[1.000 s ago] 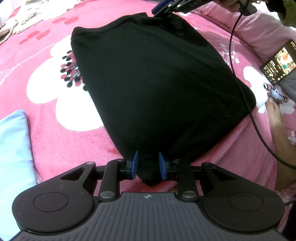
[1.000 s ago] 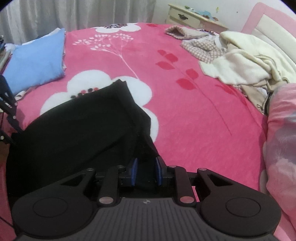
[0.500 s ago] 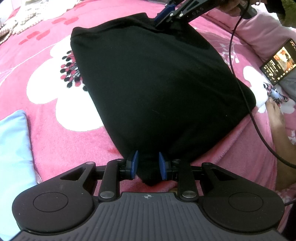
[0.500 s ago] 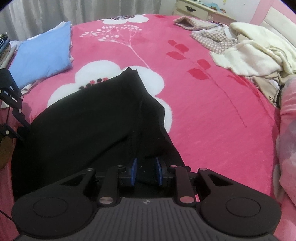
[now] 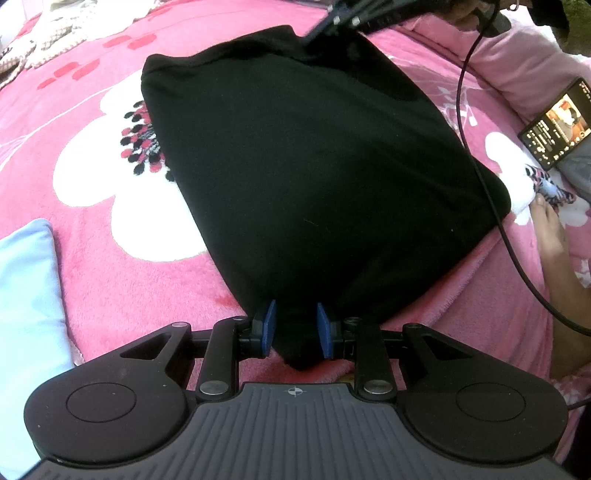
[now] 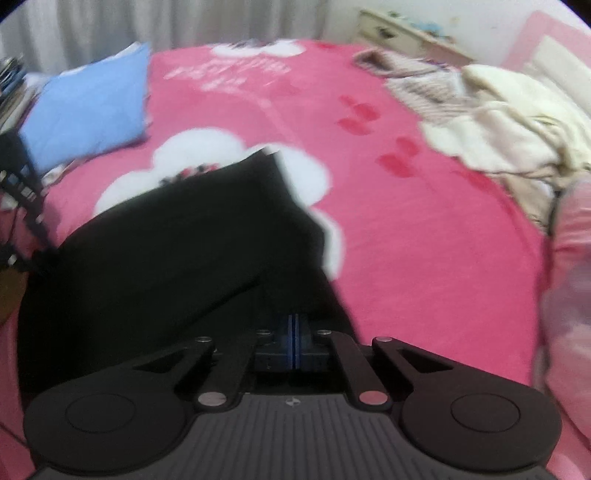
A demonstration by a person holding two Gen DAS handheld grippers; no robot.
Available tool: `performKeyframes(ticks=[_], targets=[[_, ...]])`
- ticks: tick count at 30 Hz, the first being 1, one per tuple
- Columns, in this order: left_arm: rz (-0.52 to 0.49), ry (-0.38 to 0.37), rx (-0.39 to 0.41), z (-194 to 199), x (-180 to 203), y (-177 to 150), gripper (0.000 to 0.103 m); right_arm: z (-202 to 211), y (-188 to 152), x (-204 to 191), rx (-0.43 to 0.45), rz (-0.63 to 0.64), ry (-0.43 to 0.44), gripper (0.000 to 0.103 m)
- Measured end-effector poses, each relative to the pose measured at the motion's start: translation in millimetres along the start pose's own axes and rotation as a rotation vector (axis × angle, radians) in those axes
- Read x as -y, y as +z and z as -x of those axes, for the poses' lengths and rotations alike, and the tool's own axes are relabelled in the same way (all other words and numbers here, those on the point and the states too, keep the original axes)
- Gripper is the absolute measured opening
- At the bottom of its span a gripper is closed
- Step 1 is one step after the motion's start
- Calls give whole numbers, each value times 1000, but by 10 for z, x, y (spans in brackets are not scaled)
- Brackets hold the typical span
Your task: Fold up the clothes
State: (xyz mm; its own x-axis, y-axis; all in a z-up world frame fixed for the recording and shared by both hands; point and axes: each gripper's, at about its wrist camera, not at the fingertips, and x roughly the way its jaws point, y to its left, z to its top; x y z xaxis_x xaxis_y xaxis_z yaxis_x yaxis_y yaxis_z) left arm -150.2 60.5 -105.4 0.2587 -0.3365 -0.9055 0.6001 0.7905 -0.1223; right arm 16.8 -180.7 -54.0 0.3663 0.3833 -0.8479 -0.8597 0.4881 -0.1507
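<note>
In the left wrist view, a folded light blue cloth [image 5: 26, 295] is seen at the left edge of the frame, set apart on the bed [image 5: 92, 229], presumably as a finished piece. The black garment [image 5: 314, 166] is spread across the middle of the frame over the white flower print, already doubled into a rough rectangle. Its near corner is held between the jaws of the left gripper [image 5: 294, 328] at lower centre; the jaws stand narrowly apart with the cloth bunched between them, apparently so that this end is anchored. At the upper centre, the right gripper [image 5: 340, 18] is seen at the garment's far edge. A phone [image 5: 557, 125] lies at the right edge, beside a cable [image 5: 480, 177] that is draped across the cloth.

In the right wrist view, which is blurred, the same garment [image 6: 166, 258] fills the lower left. The jaws of the right gripper [image 6: 294, 350] are pressed together at lower centre; whether cloth is pinched cannot be told. A pile of cream clothes [image 6: 509, 122] waits at the upper right, judged still unfolded.
</note>
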Motion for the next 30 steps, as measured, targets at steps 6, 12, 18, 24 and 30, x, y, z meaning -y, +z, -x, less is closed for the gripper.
performKeyframes(ticks=[6,12,18,24,30], targets=[[-2,0,-1,4,-1,4,24,-23,-23,248,13,-58,-150,0],[-3,1,-3,8,-2,12,24,-54,-106,569,8,-213,-239,0],[-5,-2,-3,6,-11,13,24,195,-202,646,39,-310,89,3],[-2,1,5,9,-2,-3,24,-18,-502,747,-179,-228,-221,4],[3,2,6,8,-4,-5,24,831,-449,630,-114,-182,-213,9]])
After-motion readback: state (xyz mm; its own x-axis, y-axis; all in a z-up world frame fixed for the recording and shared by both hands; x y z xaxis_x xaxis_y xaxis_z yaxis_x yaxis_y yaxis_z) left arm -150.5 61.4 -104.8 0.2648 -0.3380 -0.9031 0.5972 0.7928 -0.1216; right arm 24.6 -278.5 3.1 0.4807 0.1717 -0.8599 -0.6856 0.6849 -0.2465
